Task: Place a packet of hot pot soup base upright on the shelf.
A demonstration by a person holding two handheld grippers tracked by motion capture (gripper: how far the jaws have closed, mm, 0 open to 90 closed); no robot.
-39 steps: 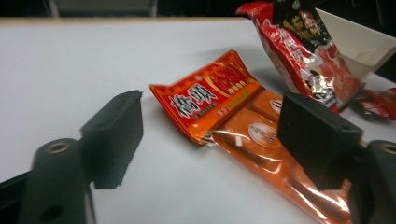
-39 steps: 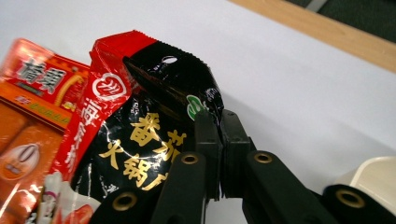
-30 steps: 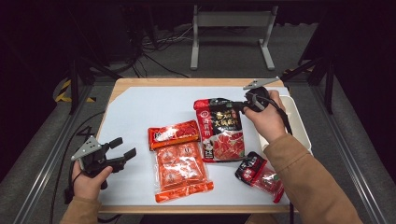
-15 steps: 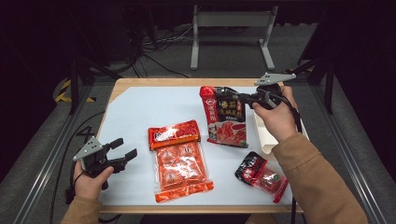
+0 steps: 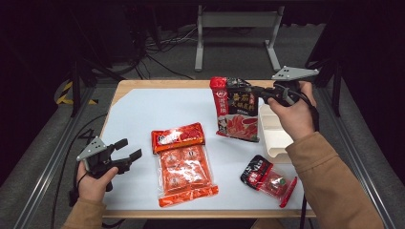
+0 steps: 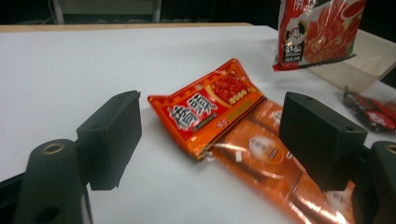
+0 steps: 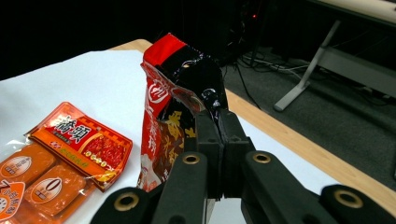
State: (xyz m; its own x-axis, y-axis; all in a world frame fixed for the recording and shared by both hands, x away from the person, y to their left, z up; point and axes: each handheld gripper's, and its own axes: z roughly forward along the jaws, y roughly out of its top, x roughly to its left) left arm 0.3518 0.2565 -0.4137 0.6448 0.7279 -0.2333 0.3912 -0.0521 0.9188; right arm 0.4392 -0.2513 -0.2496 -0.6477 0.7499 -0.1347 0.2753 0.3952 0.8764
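In the high view the right gripper [image 5: 255,90] is clamped on the top edge of a red and black pouch [image 5: 237,112], which hangs off the table [image 5: 143,107] over the left rim of a white tray [image 5: 274,138] at the right side. The right gripper view shows what that view cannot: the two jaws pressed tight together on the crumpled top of the pouch [image 7: 173,93], with the red corner sticking up past them. It also catches the orange pack [image 7: 79,142] lying flat lower left.

The left gripper [image 5: 125,153] rests near the front left corner of the table, its jaws standing wide with nothing between them. The left gripper view looks through that gap at the orange pack [image 6: 210,105], which lies just beyond the jaws on a clear sachet pack [image 6: 275,163] of orange blocks; farther off, the pouch's lower edge [image 6: 317,32] hangs above the tray [image 6: 369,56], clearly off the surface, which the high view leaves less plain.

The high view alone takes in a small dark red packet [image 5: 266,179] near the front right edge, apart from the others. The visible part of the tray holds nothing; its dividers make several compartments.
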